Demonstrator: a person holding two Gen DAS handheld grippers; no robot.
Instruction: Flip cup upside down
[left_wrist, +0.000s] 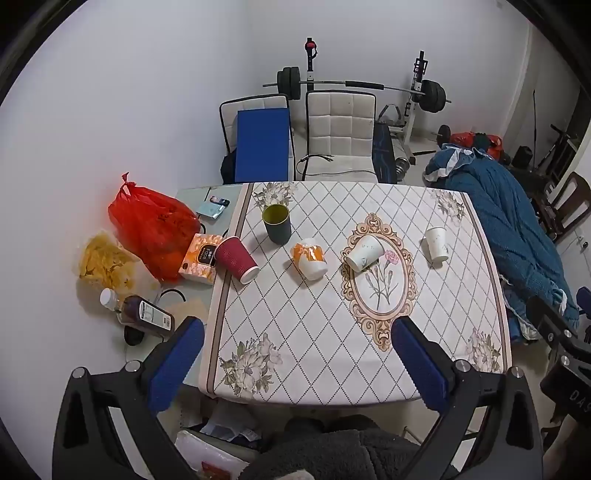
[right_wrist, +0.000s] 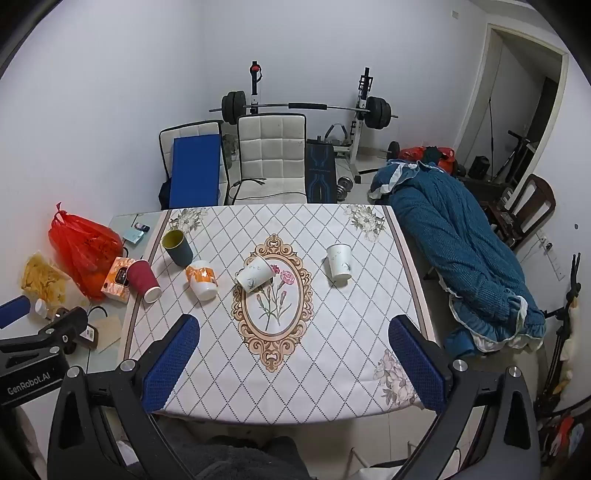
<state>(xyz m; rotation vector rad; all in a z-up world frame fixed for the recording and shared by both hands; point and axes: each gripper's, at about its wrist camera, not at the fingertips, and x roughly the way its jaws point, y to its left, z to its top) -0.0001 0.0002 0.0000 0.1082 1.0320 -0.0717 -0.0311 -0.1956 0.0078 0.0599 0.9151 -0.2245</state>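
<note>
1. Five cups stand in a loose row across the far half of the tablecloth (right_wrist: 280, 373); you hold both grippers back at the near edge, well apart from every one of them, so no flip is yet in hand.
2. Left gripper (left_wrist: 295, 350): jaws spread wide and empty, hovering over the near left part of the cloth. I judge that spread suits a side grasp on a cup wall.
3. Red ribbed paper cup (left_wrist: 236, 260): appears mouth-down at the cloth's left border, just beside an orange tissue box (left_wrist: 199, 258).
4. Dark green cup (left_wrist: 277, 223): the only one standing mouth-up, yellow-green interior showing. I judge this to be your remaining target.
5. Orange-and-white mug (left_wrist: 309, 258): seems mouth-down, near the green cup but apart from it.
6. White paper cup (right_wrist: 255, 274) on the medallion's upper left rim: its orientation is less plain, as the fisheye tilts it; I cannot confirm which end is up.
7. White paper cup at right (right_wrist: 340, 261): narrow end up, so inverted, well apart from the others.
8. Right gripper (right_wrist: 293, 350): likewise wide and empty, centred over the near cloth.
9. Off-cloth clutter at left, a red plastic bag (left_wrist: 153, 229) and a brown bottle (left_wrist: 146, 314), crowds that side; approach the green cup from the front.
</note>
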